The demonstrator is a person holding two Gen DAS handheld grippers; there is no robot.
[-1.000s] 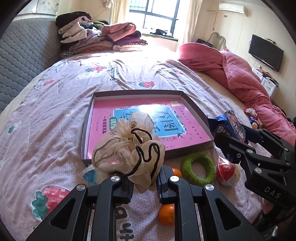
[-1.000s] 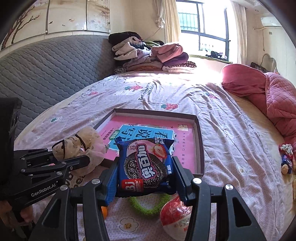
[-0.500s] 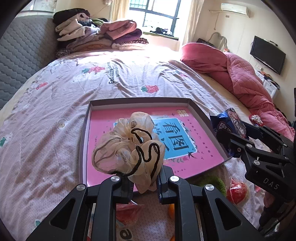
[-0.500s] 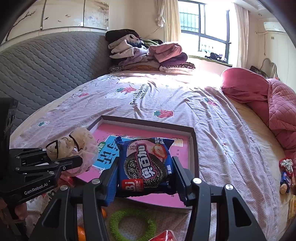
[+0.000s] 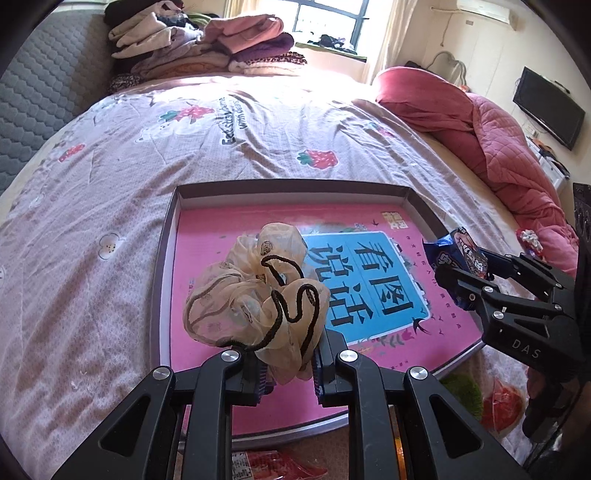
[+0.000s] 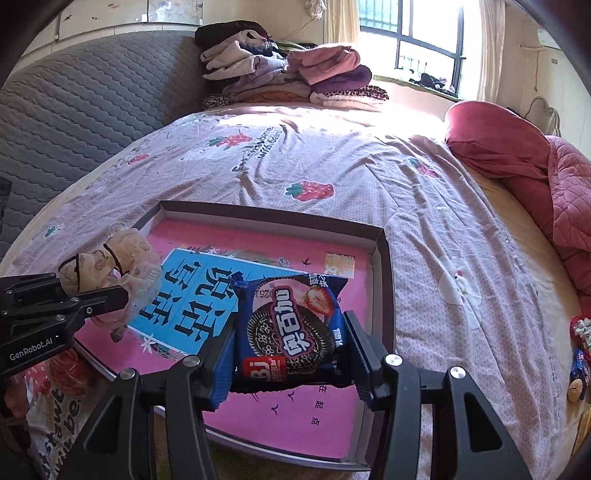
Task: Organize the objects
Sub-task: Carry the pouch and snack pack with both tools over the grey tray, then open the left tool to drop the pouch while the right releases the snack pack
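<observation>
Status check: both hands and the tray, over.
Left hand-held gripper shut on scrunchie. Right hand-held gripper shut on cookie packet. Both over tray, nothing blocking.

1. Left wrist cam sits right behind its own fingers, looking steeply down and forward over the shallow box (image 5: 168, 258) on the bed (image 5: 92, 192), close up.
2. Right wrist cam does the same from a bit further right, box (image 6: 384, 266) under it.
3. Both face the window (image 5: 328, 16) end and share the box, bedspread and clothes pile (image 6: 280, 70). Each also catches the other gripper at its edge.
</observation>
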